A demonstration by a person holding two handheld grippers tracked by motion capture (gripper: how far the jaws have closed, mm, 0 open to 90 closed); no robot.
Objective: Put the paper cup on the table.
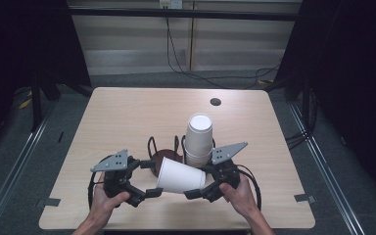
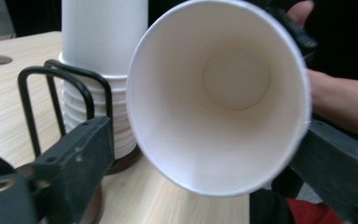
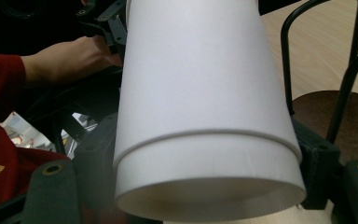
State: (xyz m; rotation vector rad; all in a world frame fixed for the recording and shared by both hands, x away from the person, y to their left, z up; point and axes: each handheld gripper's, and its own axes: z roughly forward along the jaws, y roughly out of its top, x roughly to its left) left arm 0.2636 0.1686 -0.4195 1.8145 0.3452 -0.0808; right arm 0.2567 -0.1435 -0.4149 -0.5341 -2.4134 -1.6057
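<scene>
Cups are the business at this counter (image 1: 127,112): a nested stack of white paper cups (image 1: 199,139) stands upside down in a black wire holder (image 1: 165,149) on a round brown base, and one loose cup (image 1: 180,176) is out of it, held on its side just in front, off the wood. The right claw (image 1: 194,192) grips that cup near its narrow bottom end; in the right gripper view the black jaws sit tight against both sides of the white wall (image 3: 200,107). The left claw (image 1: 152,192) stands wide at the cup's open mouth. In the left gripper view the rim (image 2: 219,95) lies between the jaws with space on either side, so nothing is pinched there.

By my reading, one cup has been pulled free of the stack and the job is at its midpoint. The single cup is carried by the right side alone. What is left, I judge, is to set it down somewhere on the bare wood or in the holder's vacant place beside the stack; which of these is meant, I cannot tell.
</scene>
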